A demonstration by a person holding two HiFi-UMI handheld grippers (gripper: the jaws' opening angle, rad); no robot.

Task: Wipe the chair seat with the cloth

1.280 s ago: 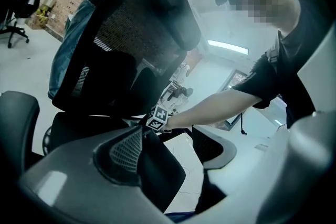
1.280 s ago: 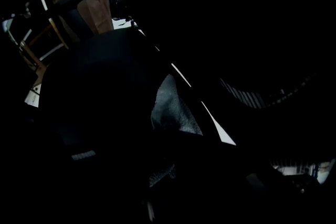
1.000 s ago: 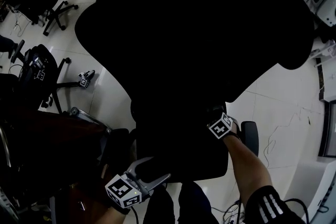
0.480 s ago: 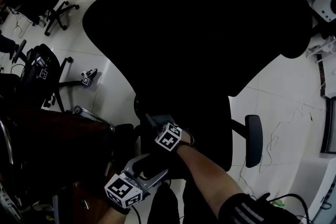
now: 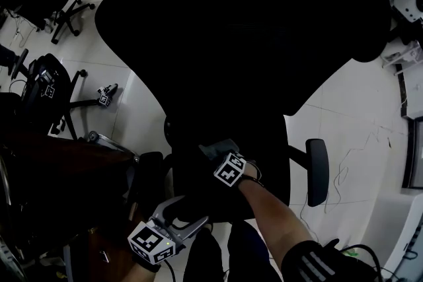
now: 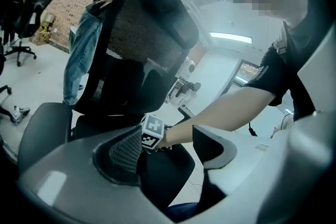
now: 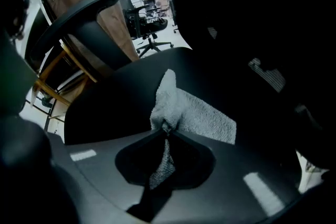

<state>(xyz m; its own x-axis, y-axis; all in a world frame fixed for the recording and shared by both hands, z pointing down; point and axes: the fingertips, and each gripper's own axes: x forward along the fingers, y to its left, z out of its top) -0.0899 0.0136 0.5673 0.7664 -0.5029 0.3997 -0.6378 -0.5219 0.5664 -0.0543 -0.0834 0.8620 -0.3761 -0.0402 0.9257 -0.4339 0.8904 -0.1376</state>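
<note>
A black office chair fills the head view, its seat (image 5: 268, 162) below the tall backrest. A grey cloth (image 5: 220, 148) lies bunched on the seat's front left part. My right gripper (image 5: 218, 156) is shut on the cloth (image 7: 195, 114) and presses it against the dark seat (image 7: 115, 97); a fold of towel is pinched between the jaw tips (image 7: 167, 127). My left gripper (image 5: 189, 212) hovers at the seat's front edge, its jaws opening with nothing between them. In the left gripper view (image 6: 168, 136) the right gripper's marker cube (image 6: 152, 131) shows past the wide jaws.
The chair's armrest (image 5: 317, 171) sticks out at the right. Other office chairs (image 5: 49, 84) stand on the white floor at left, beside dark wooden furniture (image 5: 59, 175). A person in jeans (image 6: 83, 44) stands behind the backrest. Cables (image 5: 360, 155) trail on the floor at right.
My right gripper swept the cloth from the seat's right side across to its left, then came a little back to the right. The left gripper stayed near the front edge.
</note>
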